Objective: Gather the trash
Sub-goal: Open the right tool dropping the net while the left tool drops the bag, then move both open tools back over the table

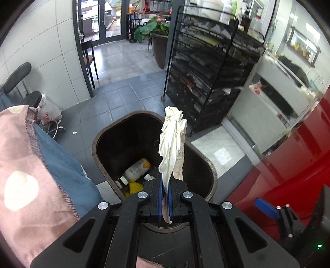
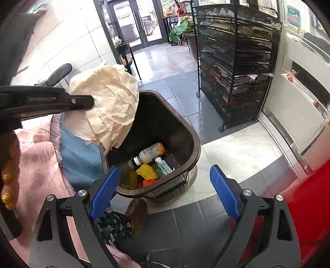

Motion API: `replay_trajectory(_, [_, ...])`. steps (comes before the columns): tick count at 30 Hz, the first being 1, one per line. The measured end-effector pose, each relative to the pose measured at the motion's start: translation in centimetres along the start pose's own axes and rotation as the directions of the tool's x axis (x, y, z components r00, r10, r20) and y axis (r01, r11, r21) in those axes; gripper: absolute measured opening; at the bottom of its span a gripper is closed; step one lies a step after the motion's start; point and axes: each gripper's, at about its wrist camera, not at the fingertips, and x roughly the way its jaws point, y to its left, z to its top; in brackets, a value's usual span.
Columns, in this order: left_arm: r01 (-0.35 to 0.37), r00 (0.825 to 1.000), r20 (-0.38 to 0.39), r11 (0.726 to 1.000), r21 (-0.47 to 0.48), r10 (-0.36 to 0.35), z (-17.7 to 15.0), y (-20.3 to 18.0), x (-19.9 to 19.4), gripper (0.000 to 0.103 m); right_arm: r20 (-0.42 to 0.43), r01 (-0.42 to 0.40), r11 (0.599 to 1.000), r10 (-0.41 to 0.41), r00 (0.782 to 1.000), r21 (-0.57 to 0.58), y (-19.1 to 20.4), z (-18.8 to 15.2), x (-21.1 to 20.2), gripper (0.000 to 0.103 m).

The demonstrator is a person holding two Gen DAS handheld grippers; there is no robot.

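The left gripper (image 1: 165,198) clamps a crumpled paper (image 1: 172,144) that stands up ahead of its fingers, over the bin (image 1: 99,142) just beyond. In the bin lie a bottle (image 1: 137,170) and a carton (image 2: 163,167). A wire rack (image 1: 214,68) stands further ahead to the right, a chair (image 1: 18,86) far left

A black wire rack (image 1: 214,68) stacked with papers stands ahead and to the right of the tongs, a large potted plant (image 1: 156,31) behind it near glass doors (image 1: 107,18). Off to the left ahead sits a black chair (image 1: 18,82), with a white plastic bag (image 1: 48,111) on the tiled floor (image 1: 123,92) beside it.
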Motion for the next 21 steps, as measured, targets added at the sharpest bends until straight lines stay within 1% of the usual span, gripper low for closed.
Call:
replay_trajectory(2, [0.010,0.999,-0.032,1.000,0.004,-0.010,0.0,0.0,1.0,0.005,-0.003,0.002,1.000,-0.002,1.000,0.000,-0.1,0.0,0.0,0.088])
replay_trajectory(4, [0.031,0.998,-0.062,0.999,-0.013,-0.031,-0.1,0.3,1.8,0.005,-0.005,0.004,1.000,-0.004,1.000,0.001,-0.2,0.0,0.1,0.088])
replay_trajectory(5, [0.034,0.997,-0.071,0.999,-0.020,-0.035,-0.2,0.5,2.0,0.009,-0.007,0.004,1.000,-0.004,1.000,0.003,-0.3,-0.1,0.1,0.088])
replay_trajectory(7, [0.033,0.997,-0.073,0.999,-0.018,-0.034,-0.4,0.7,2.3,0.036,-0.010,0.005,1.000,-0.005,1.000,0.005,-0.4,-0.1,0.1,0.088])
replay_trajectory(8, [0.027,0.998,-0.062,0.999,-0.018,-0.028,-0.5,0.8,2.1,0.064,-0.011,0.005,1.000,-0.005,1.000,0.006,-0.4,-0.2,0.1,0.088])
replay_trajectory(9, [0.021,0.999,-0.037,0.999,-0.026,-0.022,-0.5,0.9,1.7,0.078,-0.011,0.004,1.000,-0.004,1.000,0.006,-0.5,-0.2,0.1,0.088])
replay_trajectory(11, [0.024,1.000,0.007,0.999,-0.032,-0.024,-0.6,0.8,0.9,0.080,-0.011,0.006,1.000,-0.006,1.000,0.005,-0.4,-0.3,0.0,0.088])
replay_trajectory(14, [0.021,1.000,0.024,0.999,-0.030,-0.020,-0.4,0.7,0.7,0.088,-0.014,0.005,1.000,-0.005,1.000,0.007,-0.5,-0.4,0.0,0.088])
replay_trajectory(17, [0.041,0.999,0.024,0.998,-0.047,-0.040,-0.2,1.0,0.5,0.088,-0.014,0.009,1.000,-0.008,1.000,0.008,-0.5,-0.4,0.0,0.088])
replay_trajectory(21, [0.066,0.996,0.057,0.994,-0.086,-0.061,0.0,1.5,-0.7,0.092,-0.014,0.010,1.000,-0.010,1.000,0.003,-0.4,-0.3,-0.3,0.088])
